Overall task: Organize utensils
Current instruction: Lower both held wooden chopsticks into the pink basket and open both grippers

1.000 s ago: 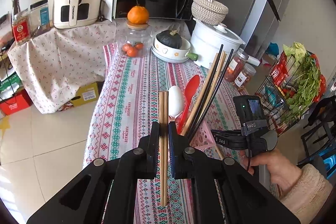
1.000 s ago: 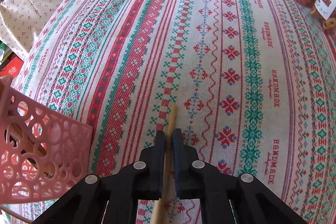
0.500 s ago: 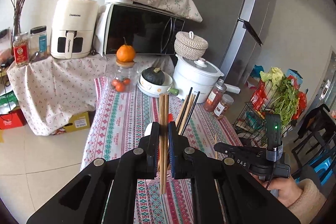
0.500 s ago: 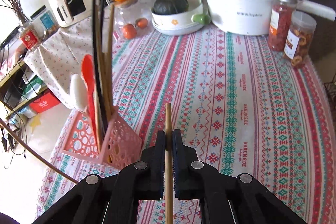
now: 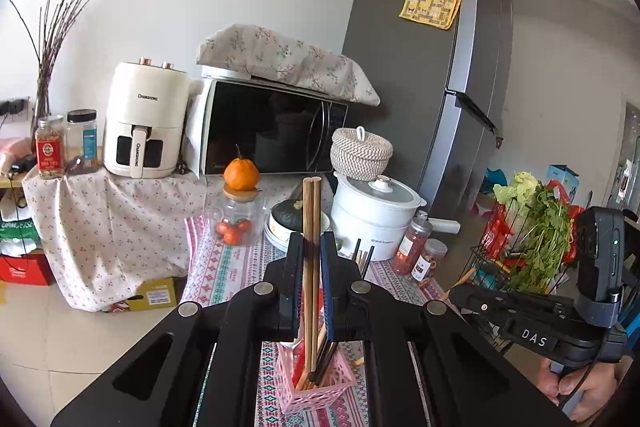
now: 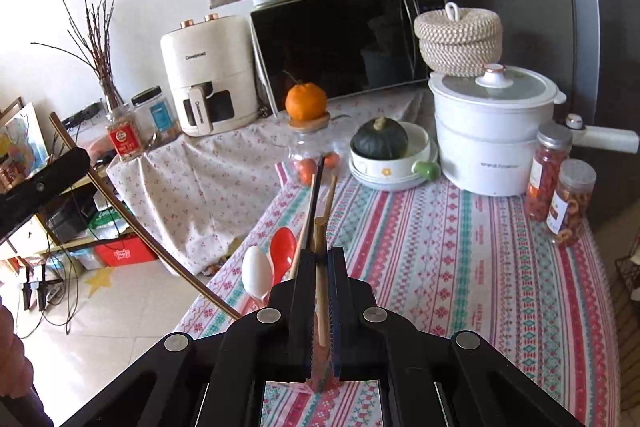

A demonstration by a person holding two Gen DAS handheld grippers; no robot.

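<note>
The black left gripper (image 5: 311, 247) pinches a pair of brown wooden chopsticks (image 5: 310, 227) that stand upright between its pads. Just below and beyond its tips sits the pink perforated plastic utensil basket (image 5: 320, 385) on the striped red-and-green tablecloth (image 5: 224, 267). The black right gripper (image 6: 320, 259) is pressed together on a single light wooden chopstick (image 6: 320, 267). Just ahead of it, to its left, the white plastic spoon (image 6: 256, 275), red plastic spoon (image 6: 282, 253) and dark chopsticks (image 6: 316, 195) rise up.
</note>
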